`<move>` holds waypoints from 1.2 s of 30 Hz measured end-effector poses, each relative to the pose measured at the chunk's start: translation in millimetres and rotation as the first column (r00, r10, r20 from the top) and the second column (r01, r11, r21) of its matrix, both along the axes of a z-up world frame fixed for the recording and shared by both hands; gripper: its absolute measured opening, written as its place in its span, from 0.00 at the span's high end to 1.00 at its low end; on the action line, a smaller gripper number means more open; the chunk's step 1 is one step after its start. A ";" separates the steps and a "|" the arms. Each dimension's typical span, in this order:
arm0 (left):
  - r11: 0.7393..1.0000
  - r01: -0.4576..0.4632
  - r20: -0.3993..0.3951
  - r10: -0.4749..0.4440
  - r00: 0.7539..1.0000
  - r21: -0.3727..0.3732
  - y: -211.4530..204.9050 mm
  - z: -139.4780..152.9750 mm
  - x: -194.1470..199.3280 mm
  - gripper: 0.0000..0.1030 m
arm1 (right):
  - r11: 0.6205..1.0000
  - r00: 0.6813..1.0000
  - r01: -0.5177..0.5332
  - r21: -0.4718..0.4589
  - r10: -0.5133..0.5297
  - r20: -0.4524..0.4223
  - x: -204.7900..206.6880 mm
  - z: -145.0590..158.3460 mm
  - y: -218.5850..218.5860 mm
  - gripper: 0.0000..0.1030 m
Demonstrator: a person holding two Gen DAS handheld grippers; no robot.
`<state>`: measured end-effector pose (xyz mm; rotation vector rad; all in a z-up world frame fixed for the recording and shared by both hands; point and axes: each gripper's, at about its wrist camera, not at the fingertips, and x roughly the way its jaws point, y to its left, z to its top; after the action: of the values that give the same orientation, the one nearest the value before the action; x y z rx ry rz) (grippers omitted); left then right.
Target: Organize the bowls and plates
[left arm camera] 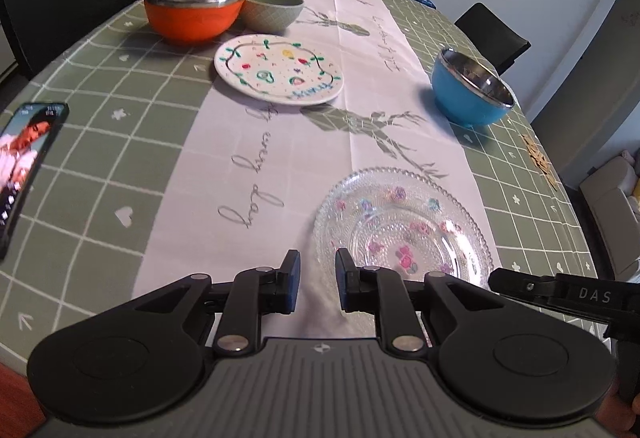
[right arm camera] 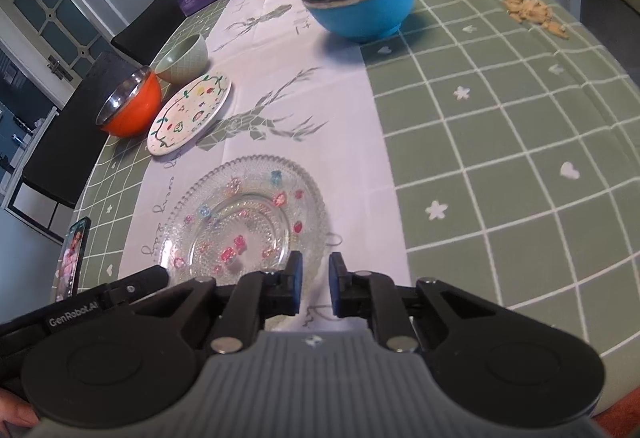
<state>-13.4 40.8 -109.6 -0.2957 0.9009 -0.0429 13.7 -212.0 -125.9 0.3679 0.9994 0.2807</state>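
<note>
Both tools, left [left arm camera: 318, 286] and right [right arm camera: 315, 288], narrowly parted, empty; scattered snack pieces [right arm camera: 530, 12] clearer in right view.

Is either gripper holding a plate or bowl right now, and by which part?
Nothing is held. The left gripper and right gripper hover empty near the glass plate.

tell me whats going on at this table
A person holds a gripper in each hand above the near end of a table set with dishes. Both the left gripper and right gripper are empty, nearly closed, nearest the glass plate. The painted plate, orange bowl, green bowl and blue bowl sit untouched.
</note>
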 end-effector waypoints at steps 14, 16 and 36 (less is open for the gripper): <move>1.000 -0.012 0.044 0.012 0.999 0.003 29.2 31.1 66.0 0.75 | 0.998 0.994 -0.061 0.023 0.059 0.090 46.8 21.6 22.0 0.66; 0.999 -0.029 0.053 0.030 0.998 -0.012 37.0 31.8 81.5 0.75 | 0.997 0.993 -0.069 0.018 0.067 0.098 58.9 23.4 30.3 0.59; 0.986 -0.166 0.112 0.164 0.980 0.011 106.3 -12.0 168.8 0.69 | 0.994 0.999 -0.023 0.107 0.020 0.026 173.4 -12.3 80.2 0.52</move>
<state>155.4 147.1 -121.6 -0.3451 0.7635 0.1021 187.2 -131.9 -138.2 0.4507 0.9670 0.3590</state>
